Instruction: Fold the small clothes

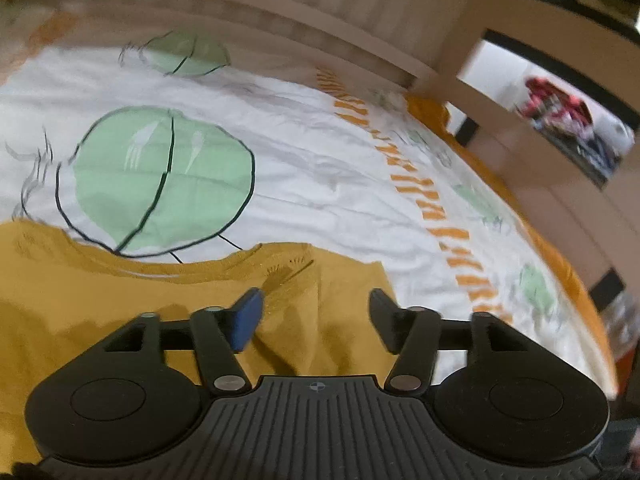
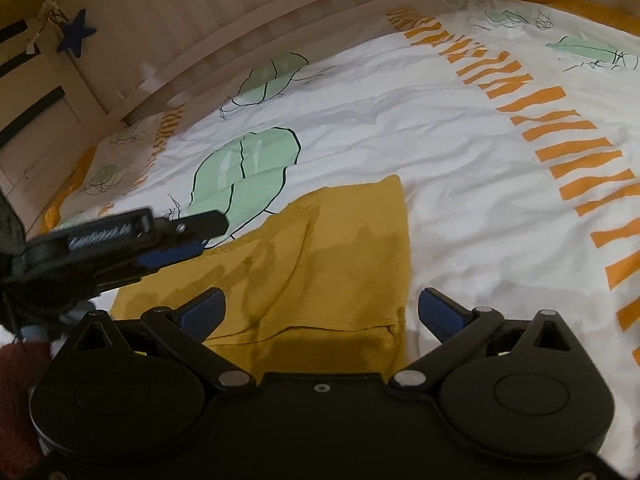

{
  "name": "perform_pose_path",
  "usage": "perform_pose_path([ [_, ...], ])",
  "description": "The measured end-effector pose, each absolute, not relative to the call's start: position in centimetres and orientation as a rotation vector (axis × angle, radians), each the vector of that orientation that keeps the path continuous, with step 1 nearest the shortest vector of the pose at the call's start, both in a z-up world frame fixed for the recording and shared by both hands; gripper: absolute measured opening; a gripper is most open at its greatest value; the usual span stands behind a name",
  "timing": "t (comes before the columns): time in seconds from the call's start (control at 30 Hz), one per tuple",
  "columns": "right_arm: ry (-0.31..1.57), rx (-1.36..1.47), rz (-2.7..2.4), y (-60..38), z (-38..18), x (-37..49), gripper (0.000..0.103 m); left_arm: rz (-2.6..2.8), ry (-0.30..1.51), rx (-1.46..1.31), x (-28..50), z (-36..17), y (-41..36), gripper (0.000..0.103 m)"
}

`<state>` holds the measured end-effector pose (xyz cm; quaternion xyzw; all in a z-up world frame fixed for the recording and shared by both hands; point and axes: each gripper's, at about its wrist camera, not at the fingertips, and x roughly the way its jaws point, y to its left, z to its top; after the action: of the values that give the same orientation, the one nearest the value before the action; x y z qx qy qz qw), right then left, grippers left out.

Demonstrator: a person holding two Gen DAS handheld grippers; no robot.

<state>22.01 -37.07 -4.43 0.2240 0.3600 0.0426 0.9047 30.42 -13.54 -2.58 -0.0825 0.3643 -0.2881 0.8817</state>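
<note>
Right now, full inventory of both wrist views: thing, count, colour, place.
garment: one, mustard yellow, flat on the bedcover, partly folded.
bedcover: one, white with green leaf prints and orange stripe bands, spread over the bed.
bed rail: one, pale wood, along the bed's far side.
star: one, dark blue, hanging on the frame, upper left of the right wrist view.
clothes heap: one, red and dark, blurred, beyond the bed.
left gripper: black, blue pads, open over the garment.
right gripper: black, blue pads, open over the garment.

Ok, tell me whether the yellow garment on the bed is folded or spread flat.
Folded, at least partly. In the right wrist view the yellow garment shows one layer doubled over another, with a straight fold edge. Both grippers are open above it.
</note>
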Motion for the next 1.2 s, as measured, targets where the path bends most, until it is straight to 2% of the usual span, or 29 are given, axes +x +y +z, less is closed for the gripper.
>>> perform_pose_path([
  [0.13, 0.748, 0.457, 0.084, -37.0, -4.6, 22.0, 0.102, -0.616, 0.697, -0.091, 28.8, -1.9, -13.0, 0.066],
  [0.3, 0.745, 0.445, 0.091, -36.8, -4.7, 22.0, 0.102, -0.554, 0.665, -0.061, 27.7, -2.1, -10.5, 0.067],
  [0.7, 0.745, 0.399, 0.112, -35.9, -5.2, 22.1, 0.102, -0.190, 0.748, -0.156, 30.0, -6.8, -0.3, 0.067],
  [1.0, 0.687, 0.272, 0.123, -33.6, -5.6, 22.1, 0.102, -0.151, 0.725, -0.120, 29.7, -9.5, 2.7, 0.068],
  [1.13, 0.668, 0.222, 0.137, -32.5, -5.9, 21.9, 0.102, -0.179, 0.691, -0.090, 29.1, -10.3, 2.4, 0.079],
  [1.2, 0.663, 0.211, 0.143, -32.0, -6.2, 21.8, 0.102, -0.180, 0.672, -0.077, 28.8, -10.7, 2.1, 0.081],
])
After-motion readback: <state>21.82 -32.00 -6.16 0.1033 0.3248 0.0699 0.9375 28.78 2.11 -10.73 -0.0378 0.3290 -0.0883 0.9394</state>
